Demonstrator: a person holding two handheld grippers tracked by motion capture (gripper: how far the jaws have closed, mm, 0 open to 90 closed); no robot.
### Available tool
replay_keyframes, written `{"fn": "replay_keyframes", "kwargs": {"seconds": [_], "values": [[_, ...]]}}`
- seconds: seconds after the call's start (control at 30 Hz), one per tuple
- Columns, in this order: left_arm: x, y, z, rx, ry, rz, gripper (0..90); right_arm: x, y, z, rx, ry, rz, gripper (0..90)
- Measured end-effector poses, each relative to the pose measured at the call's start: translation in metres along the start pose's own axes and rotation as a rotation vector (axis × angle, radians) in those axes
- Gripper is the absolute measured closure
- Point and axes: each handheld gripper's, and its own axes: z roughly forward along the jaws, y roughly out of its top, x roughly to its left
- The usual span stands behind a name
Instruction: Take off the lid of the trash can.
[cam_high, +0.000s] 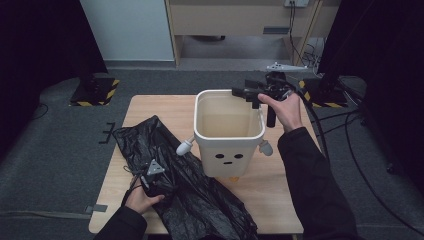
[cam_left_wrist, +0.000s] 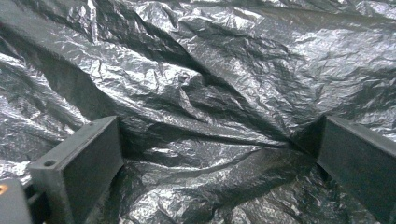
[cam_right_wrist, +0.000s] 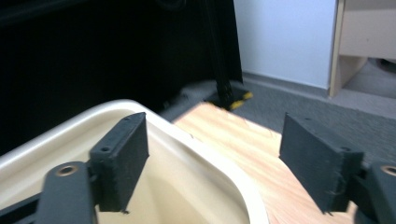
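the work in hand is looking like the lining of a small bin with a bag. the white bin (cam_high: 228, 132), with a simple face drawn on its front and two little arms on its sides, is standing upright near the middle of the wooden surface (cam_high: 280, 200), and inside it is looking bare. the black plastic bag (cam_high: 185, 185) is lying flat and crumpled to the left of the bin, touching its lower side and running toward the near edge.

the left hand-held gripper (cam_high: 150, 180) is resting low on the bag, near the person's side. in the left gripper view its jaws are standing wide apart, with a raised wrinkle of the bag (cam_left_wrist: 205, 126) lying between them; the pads are not pressing on it, so nothing is pinched yet. i judge it is placed so to catch one layer of the film.

the right hand-held gripper (cam_high: 252, 94) is hovering at the far right corner of the bin's rim (cam_right_wrist: 205, 154). its jaws are also spread, one over the inside of the bin and one outside, not touching the wall. probably it is there to steady the bin.
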Motion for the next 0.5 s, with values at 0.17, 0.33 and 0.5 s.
{"fn": "replay_keyframes", "kwargs": {"seconds": [0.17,0.33,0.5], "values": [[0.0001,-0.0002,-0.0002,-0.003,0.0,-0.003,0.3,0.0004,-0.0095,0.0115,0.105,-0.022,-0.066,45.2],[0.0004,-0.0001,-0.0003,-0.002,-0.001,-0.004,0.3,-0.0008,-0.0097,0.0115,0.123,-0.015,-0.07,52.8],[0.0003,-0.0003,-0.0002,-0.005,-0.001,-0.005,0.3,-0.0012,-0.008,0.0105,0.127,0.001,-0.058,54.1]]}}
